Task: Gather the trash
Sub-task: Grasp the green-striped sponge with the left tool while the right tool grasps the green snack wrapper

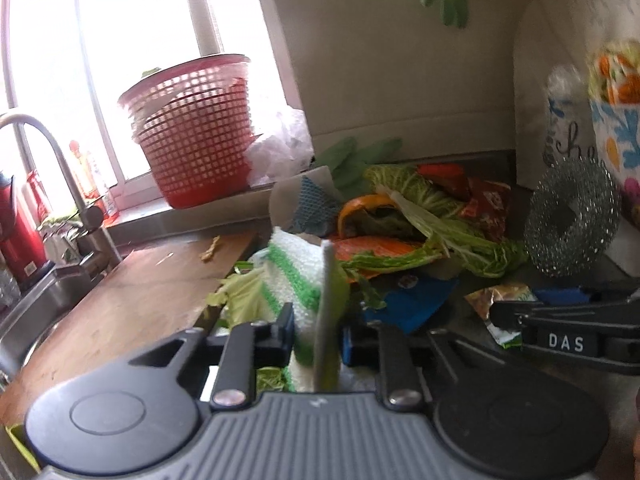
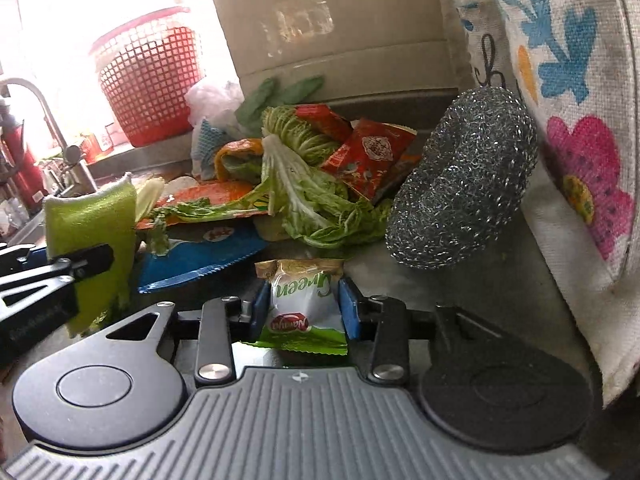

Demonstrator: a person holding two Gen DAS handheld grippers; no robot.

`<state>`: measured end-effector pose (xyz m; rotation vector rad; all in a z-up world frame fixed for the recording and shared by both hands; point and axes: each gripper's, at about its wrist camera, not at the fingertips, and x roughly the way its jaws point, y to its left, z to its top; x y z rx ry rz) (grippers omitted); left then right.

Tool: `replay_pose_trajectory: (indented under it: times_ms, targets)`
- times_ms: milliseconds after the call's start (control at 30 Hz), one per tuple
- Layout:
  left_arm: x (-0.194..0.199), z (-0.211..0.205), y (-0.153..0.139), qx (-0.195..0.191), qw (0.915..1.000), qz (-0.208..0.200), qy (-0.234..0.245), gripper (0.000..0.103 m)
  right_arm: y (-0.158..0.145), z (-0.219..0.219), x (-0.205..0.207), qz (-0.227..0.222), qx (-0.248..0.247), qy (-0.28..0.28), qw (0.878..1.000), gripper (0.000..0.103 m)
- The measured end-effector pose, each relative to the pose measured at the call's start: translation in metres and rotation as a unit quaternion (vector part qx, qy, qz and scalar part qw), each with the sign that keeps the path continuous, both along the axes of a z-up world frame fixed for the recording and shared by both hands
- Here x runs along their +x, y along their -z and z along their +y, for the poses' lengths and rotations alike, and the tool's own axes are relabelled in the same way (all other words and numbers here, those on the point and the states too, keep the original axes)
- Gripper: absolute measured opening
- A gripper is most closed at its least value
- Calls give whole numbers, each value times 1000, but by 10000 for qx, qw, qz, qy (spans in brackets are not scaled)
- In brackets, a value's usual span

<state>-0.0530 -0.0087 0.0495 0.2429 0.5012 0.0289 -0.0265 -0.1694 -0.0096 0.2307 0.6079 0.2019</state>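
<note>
A green-and-white sponge cloth (image 1: 298, 280) is clamped edge-up between the pads of the left hand-held gripper (image 1: 316, 334), and a small white-and-green snack wrapper (image 2: 302, 304) is pinched in the right hand-held gripper (image 2: 302, 312), low over the grey counter (image 2: 368, 276). By the look of it, the collecting has only begun: most of the trash is left in a heap toward the counter's back edge, against the wall. There cabbage leaves (image 2: 308, 196), red wrappers (image 2: 368, 156), an orange packet (image 2: 216, 194) and a blue packet (image 2: 208, 256) are piled together. A steel wool scourer (image 2: 460, 176) leans at the right side against a flowered cloth bag (image 2: 580, 128), close beside the heap. A wooden cutting board (image 1: 132, 292) lies toward the sink (image 1: 36, 304), and a red basket (image 1: 192, 136) stands on the sill behind.
</note>
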Motion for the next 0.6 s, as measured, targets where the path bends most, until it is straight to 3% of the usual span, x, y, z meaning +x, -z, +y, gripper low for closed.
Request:
replay_pose_trajectory:
  times_ms: [600]
  targets:
    - [-61, 46, -34, -795, 9965, -217, -157, 17, -4, -4, -24, -305, -13, -83, 9995, 46]
